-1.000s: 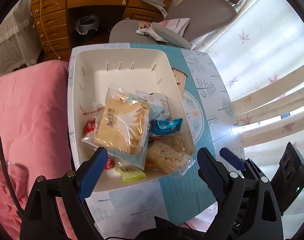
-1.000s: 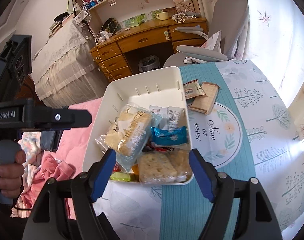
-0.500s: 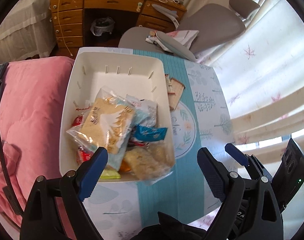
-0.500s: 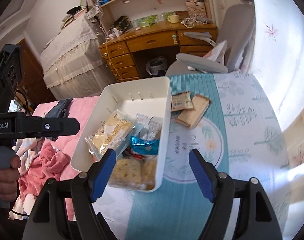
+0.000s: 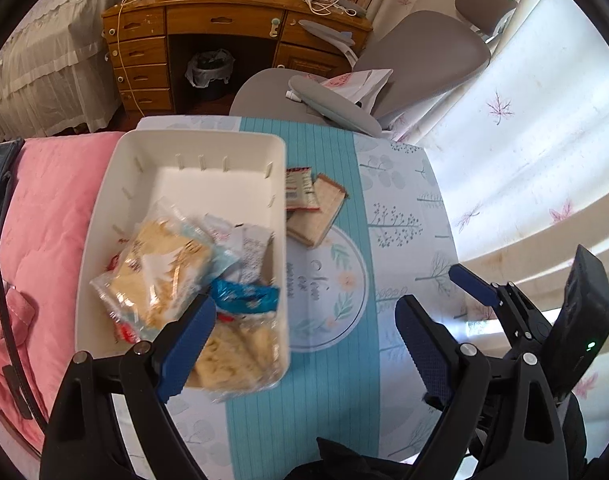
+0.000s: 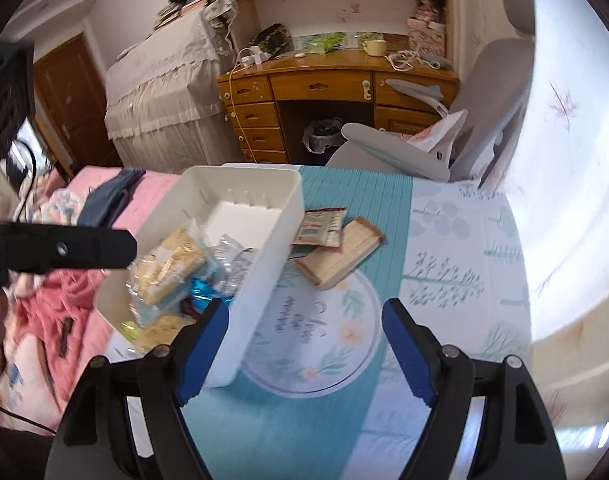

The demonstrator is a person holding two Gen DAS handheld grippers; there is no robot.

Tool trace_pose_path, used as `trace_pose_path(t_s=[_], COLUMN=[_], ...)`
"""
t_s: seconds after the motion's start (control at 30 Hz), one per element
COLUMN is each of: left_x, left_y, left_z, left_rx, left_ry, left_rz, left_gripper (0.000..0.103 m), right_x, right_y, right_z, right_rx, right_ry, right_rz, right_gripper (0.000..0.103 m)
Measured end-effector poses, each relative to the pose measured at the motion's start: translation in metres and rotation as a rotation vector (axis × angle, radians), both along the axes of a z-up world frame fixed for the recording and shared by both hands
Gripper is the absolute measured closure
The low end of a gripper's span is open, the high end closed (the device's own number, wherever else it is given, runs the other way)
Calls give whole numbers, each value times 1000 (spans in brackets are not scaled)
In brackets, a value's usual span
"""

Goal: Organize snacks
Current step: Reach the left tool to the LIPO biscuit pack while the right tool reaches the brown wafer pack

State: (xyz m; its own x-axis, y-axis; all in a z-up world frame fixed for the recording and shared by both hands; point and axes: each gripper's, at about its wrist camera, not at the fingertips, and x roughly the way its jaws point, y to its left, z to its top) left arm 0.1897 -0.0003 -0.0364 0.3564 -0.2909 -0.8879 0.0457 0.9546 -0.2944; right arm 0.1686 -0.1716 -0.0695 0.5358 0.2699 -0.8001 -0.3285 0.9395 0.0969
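Note:
A white plastic bin (image 5: pixel 184 148) (image 6: pixel 264 184) stands on the left of the patterned table and holds several snack packets, among them a large cracker bag (image 5: pixel 160 268) (image 6: pixel 172 264) and a blue wrapper (image 5: pixel 244 294). Two snacks lie on the table just right of the bin: a red-and-white packet (image 5: pixel 300 189) (image 6: pixel 322 226) and a brown bar (image 5: pixel 318 216) (image 6: pixel 340 258). My left gripper (image 5: pixel 300 348) is open and empty, above the bin's near right corner. My right gripper (image 6: pixel 302 354) is open and empty, above the round motif of the tablecloth.
A grey office chair (image 5: pixel 416 56) stands at the table's far edge with a wooden desk (image 5: pixel 232 28) behind it. A pink quilt (image 5: pixel 44 216) lies left of the table. White curtains (image 5: pixel 544 140) hang on the right.
Both grippers have pulled back and shifted right, so the bin now sits lower left in view and the two snacks on the table show in full. Both stay open.

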Motion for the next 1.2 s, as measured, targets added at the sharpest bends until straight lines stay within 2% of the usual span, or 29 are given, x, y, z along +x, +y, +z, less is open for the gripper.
trace_pose_path(t_s=[0.2, 0.3, 0.4, 0.57, 0.73, 0.93, 1.03, 1.13, 1.2], left_x=[36, 61, 83, 122, 157, 188, 201, 211, 216], left_y=[-24, -32, -39, -57, -81, -102, -109, -115, -119], left_z=[-6, -17, -30, -55, -67, -94, -112, -132, -145], left_rx=[-19, -56, -59, -77, 6, 160, 214, 277, 325], left_ry=[55, 106, 159, 254, 263, 310, 358, 406, 435], left_rz=[56, 100, 141, 177, 174, 175, 161, 159, 163], left_gripper=[13, 13, 13, 13, 13, 14, 25, 40, 56], right_x=[29, 44, 57, 77, 86, 98, 105, 105, 104], right_y=[-14, -19, -22, -24, -27, -41, -51, -59, -65], right_z=[-12, -21, -31, -58, -83, -102, -111, -115, -117], right_rx=[-59, -69, -74, -69, -30, 35, 86, 125, 149], right_ry=[-53, -80, -100, -71, -69, -64, -29, -17, -8], right_rz=[117, 181, 228, 237, 223, 150, 83, 35, 3], right_gripper=[23, 23, 23, 21, 21, 21, 21, 21, 21])
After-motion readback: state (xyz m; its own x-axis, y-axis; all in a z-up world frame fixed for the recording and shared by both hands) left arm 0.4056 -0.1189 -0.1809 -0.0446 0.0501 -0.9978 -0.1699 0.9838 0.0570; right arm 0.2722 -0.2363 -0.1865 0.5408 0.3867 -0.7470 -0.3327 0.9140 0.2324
